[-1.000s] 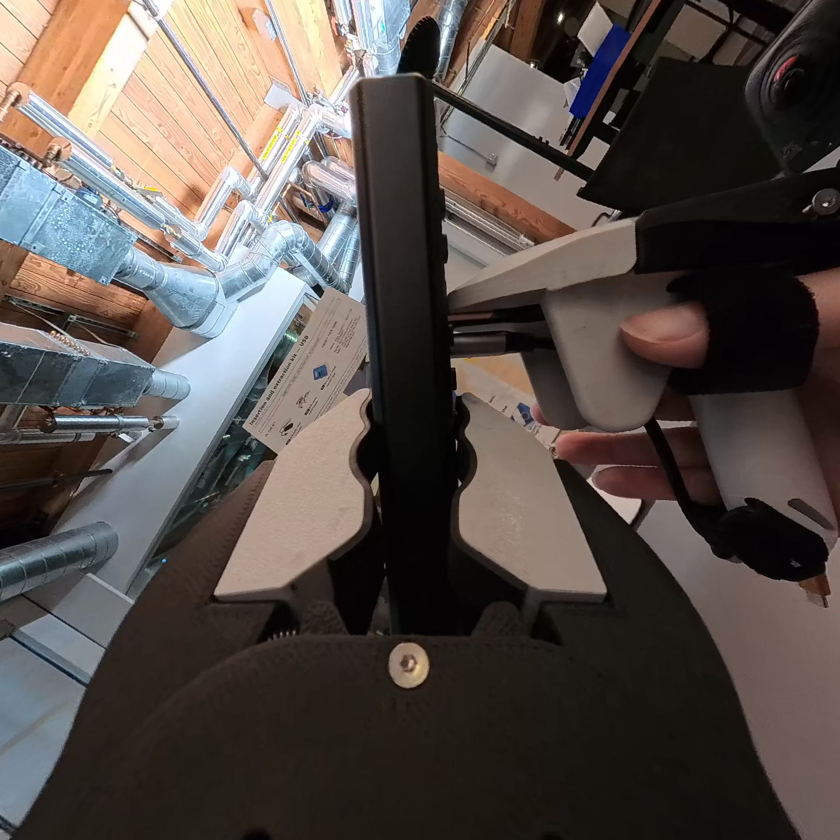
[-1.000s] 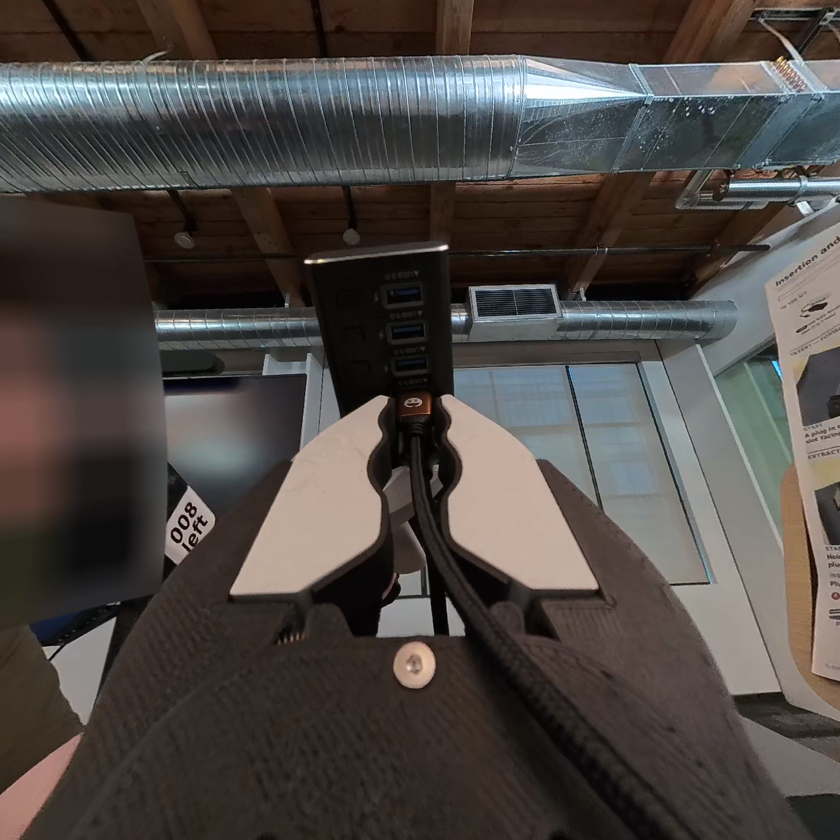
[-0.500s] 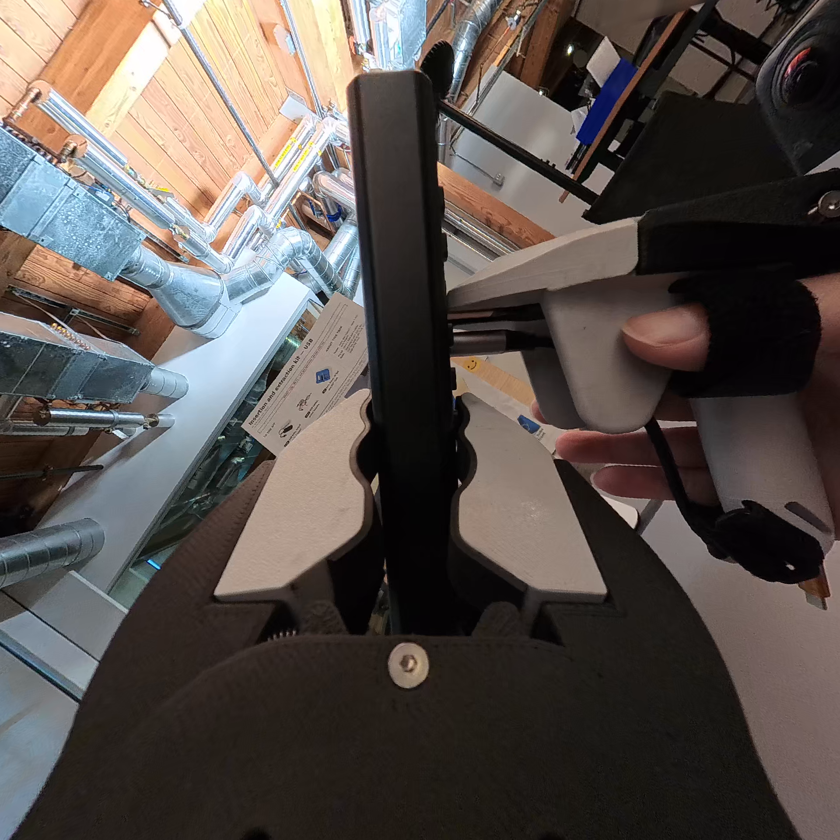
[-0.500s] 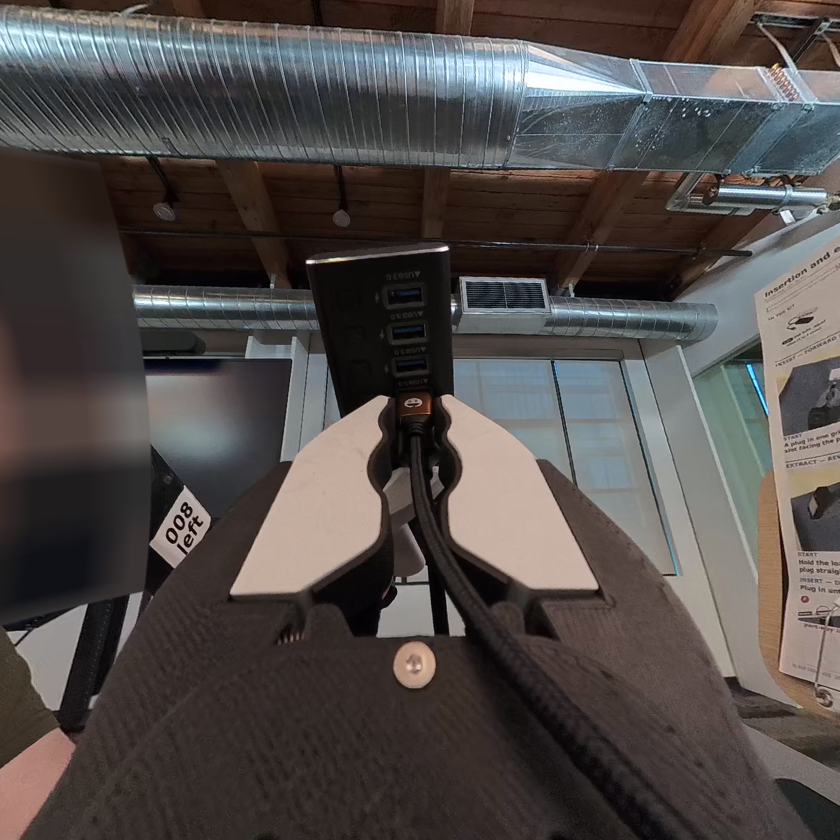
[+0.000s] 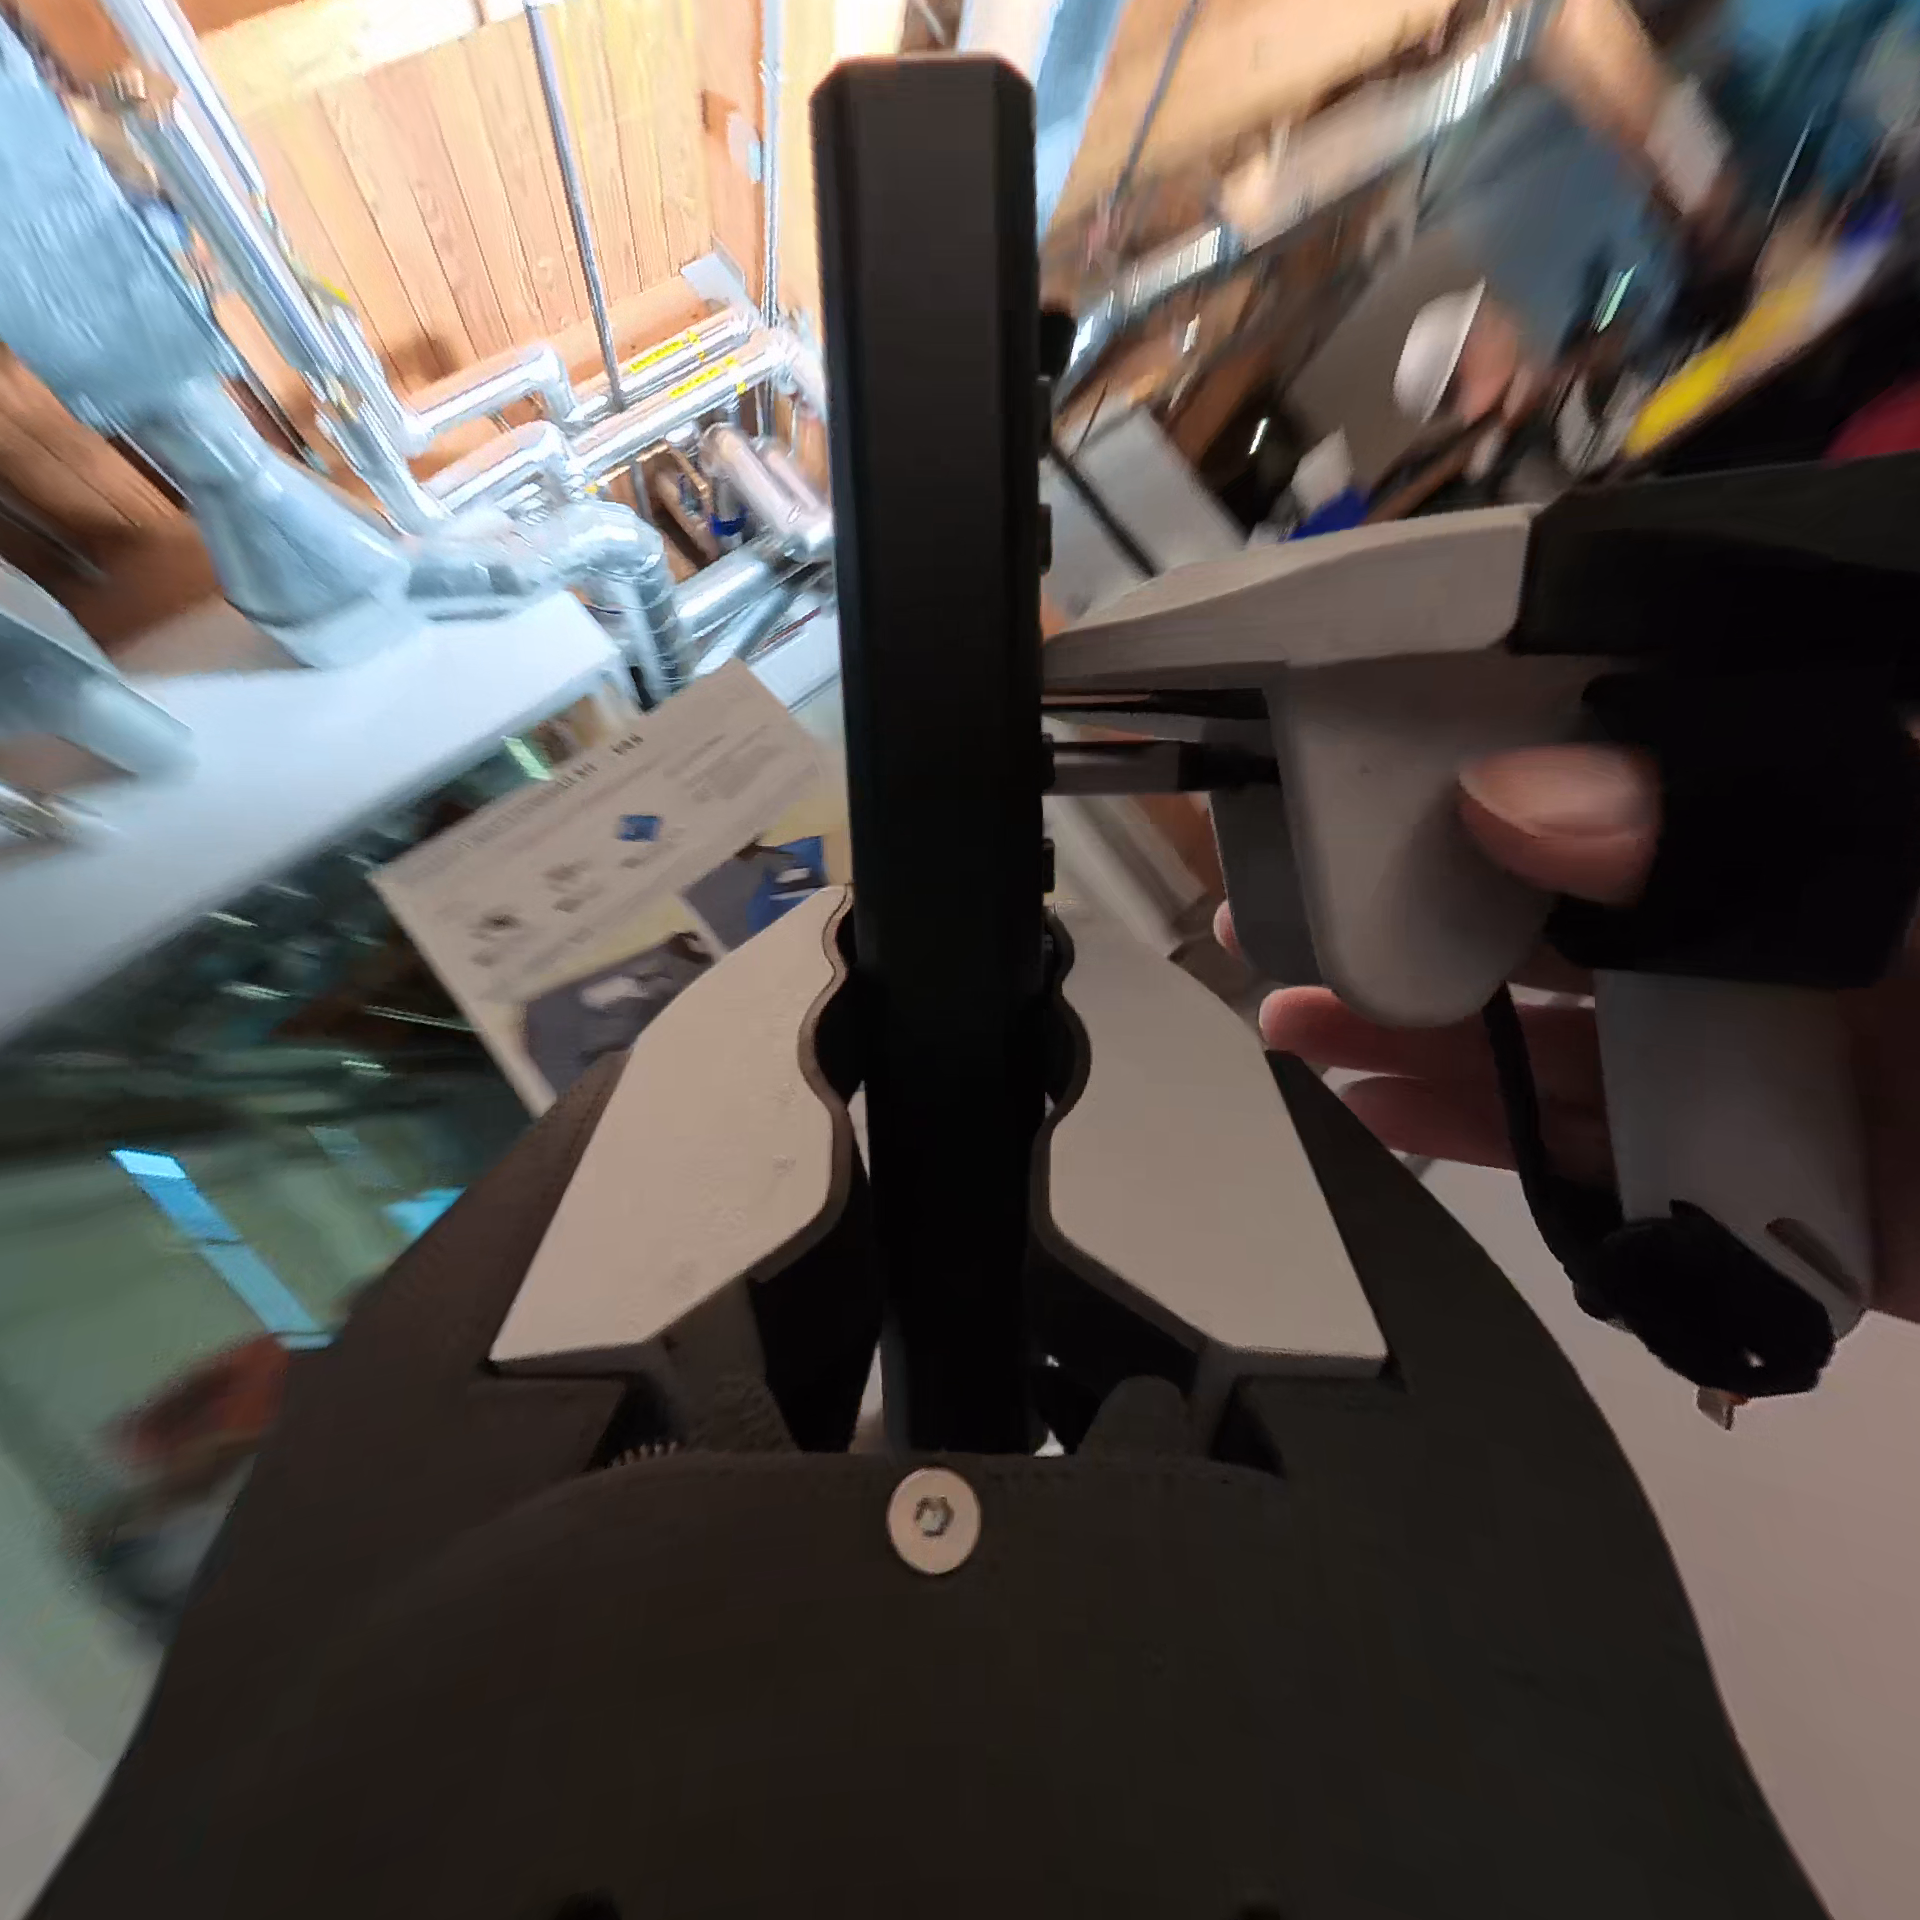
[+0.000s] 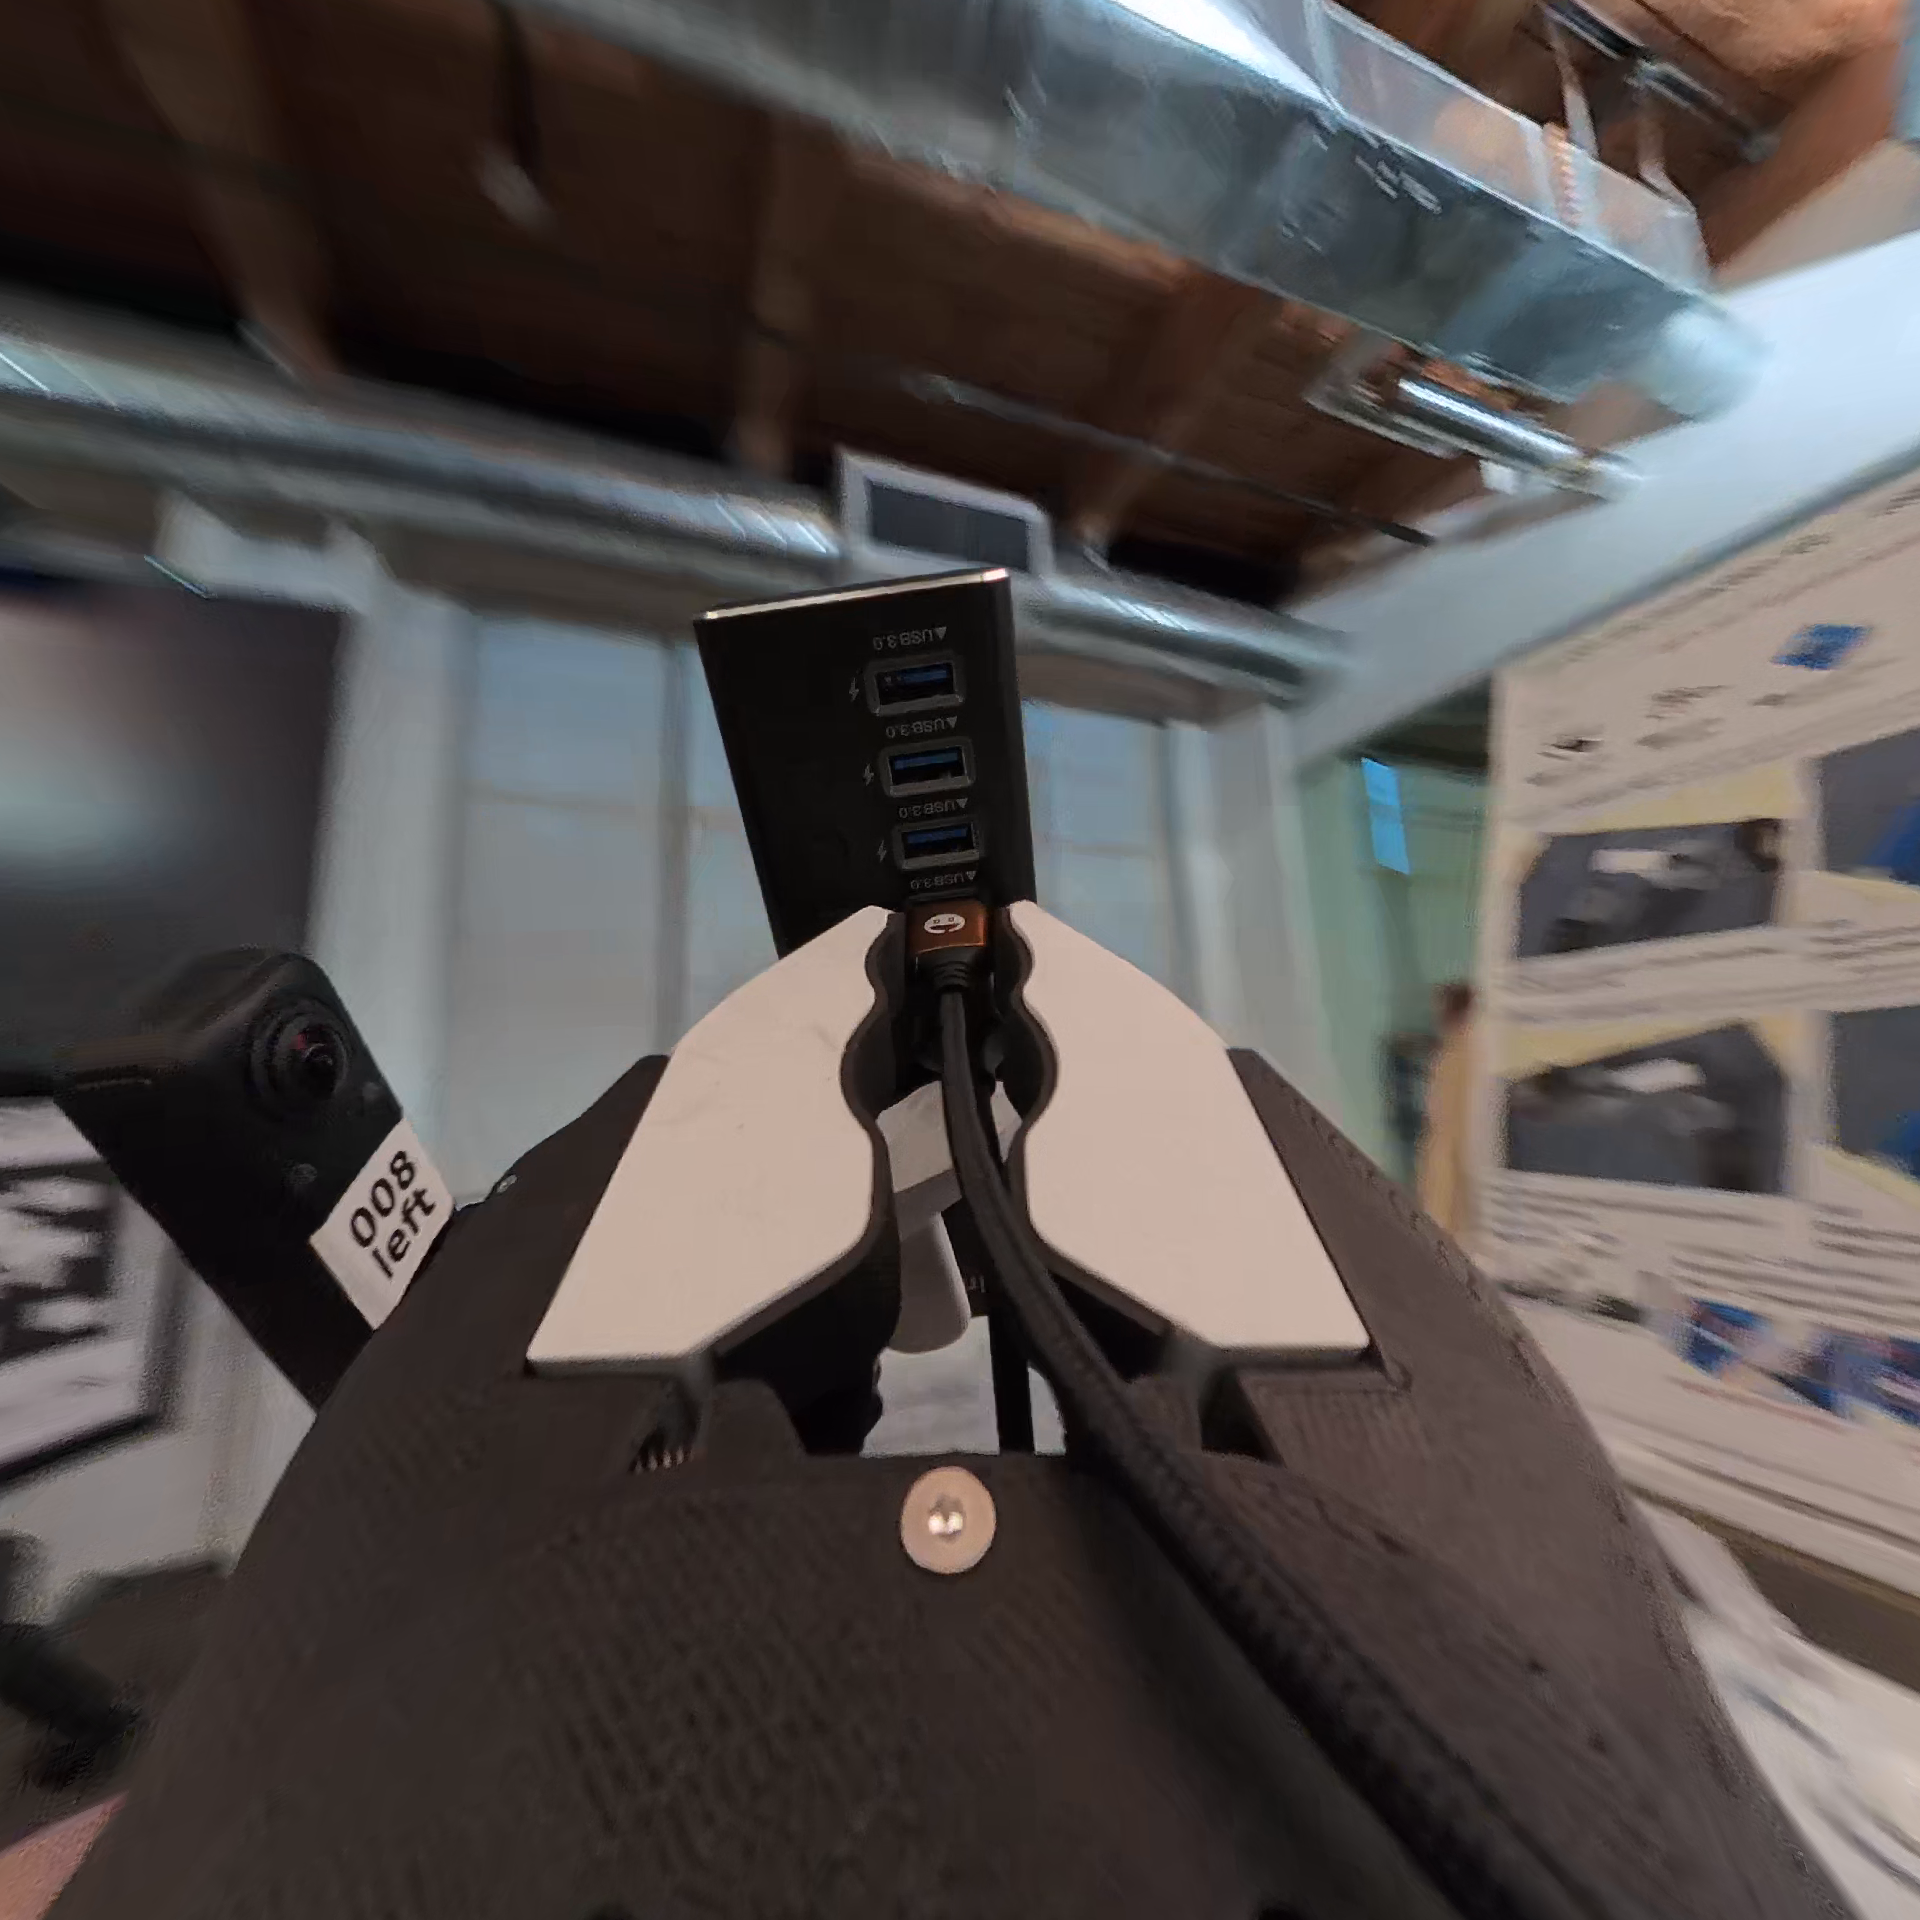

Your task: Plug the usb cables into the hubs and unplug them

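Observation:
My left gripper [image 5: 948, 935] is shut on a black USB hub [image 5: 930, 468] and holds it upright in the air, seen edge-on. In the right wrist view the hub [image 6: 831, 769] shows three free blue ports. My right gripper [image 6: 945, 930] is shut on an orange-collared USB plug [image 6: 943, 925] with a black braided cable [image 6: 997, 1226]; the plug sits at the hub's lowest port. In the left wrist view the right gripper [image 5: 1055, 717] meets the hub's right side, its plug [image 5: 1117, 769] against a port, held by a gloved hand [image 5: 1558, 821].
Both views are blurred by motion. Metal ducts [image 6: 1299, 187] and wooden ceiling are overhead. A printed instruction sheet [image 5: 613, 831] is behind the hub and shows at the right in the right wrist view [image 6: 1683, 935]. The left gripper's camera [image 6: 260, 1081] is at lower left.
Both grippers have swung together, so the background has shifted and blurred. The hub and plug keep the same place between the fingers. The left gripper's camera has come into the right wrist view.

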The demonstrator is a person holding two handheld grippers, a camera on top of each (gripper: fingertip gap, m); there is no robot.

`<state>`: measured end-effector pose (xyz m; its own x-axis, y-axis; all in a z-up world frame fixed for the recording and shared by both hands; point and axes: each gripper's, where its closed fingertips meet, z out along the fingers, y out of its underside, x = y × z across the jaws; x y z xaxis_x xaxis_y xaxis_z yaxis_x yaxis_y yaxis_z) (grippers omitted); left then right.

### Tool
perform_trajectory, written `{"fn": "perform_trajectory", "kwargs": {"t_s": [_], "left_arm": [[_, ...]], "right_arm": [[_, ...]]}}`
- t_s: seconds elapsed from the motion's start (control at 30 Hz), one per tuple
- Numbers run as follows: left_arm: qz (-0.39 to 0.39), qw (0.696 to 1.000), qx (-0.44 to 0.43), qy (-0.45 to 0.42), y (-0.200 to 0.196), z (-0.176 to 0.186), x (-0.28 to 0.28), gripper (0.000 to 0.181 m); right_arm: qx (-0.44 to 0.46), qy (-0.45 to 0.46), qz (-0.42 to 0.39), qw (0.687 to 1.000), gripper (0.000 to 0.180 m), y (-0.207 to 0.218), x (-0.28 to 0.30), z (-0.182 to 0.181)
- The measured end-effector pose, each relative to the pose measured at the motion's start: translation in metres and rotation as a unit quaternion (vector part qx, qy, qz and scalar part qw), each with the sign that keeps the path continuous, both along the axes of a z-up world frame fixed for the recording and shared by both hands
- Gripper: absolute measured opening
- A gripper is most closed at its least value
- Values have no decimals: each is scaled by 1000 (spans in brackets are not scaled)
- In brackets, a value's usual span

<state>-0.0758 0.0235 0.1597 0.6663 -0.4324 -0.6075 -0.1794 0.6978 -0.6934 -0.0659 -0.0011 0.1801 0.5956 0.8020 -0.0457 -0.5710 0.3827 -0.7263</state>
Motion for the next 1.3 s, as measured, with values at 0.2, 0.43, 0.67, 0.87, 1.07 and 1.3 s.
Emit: {"fn": "perform_trajectory", "kwargs": {"t_s": [0.2, 0.43, 0.67, 0.87, 1.07, 1.3], "left_arm": [[-157, 972, -117, -127, 10, 4, -17, 29], [-312, 913, -199, -172, -4, 14, -19, 30], [-328, 899, -198, -215, -10, 23, -25, 30], [-321, 907, -162, -219, -25, 37, -32, 30], [-304, 907, -180, -231, -12, 39, -44, 29], [-292, 898, -198, -265, 2, 45, -67, 30]], "right_arm": [[-7, -68, -100, 993, 23, -12, -19, 14], [-7, -155, -74, 985, 46, -45, -34, 29], [-31, -216, -117, 969, 49, -47, -38, 20], [-29, -244, -231, 941, 58, -32, -31, 17], [36, -286, -267, 920, 50, -49, -52, 21], [-15, -406, -328, 853, 54, -24, -66, -16]]}}
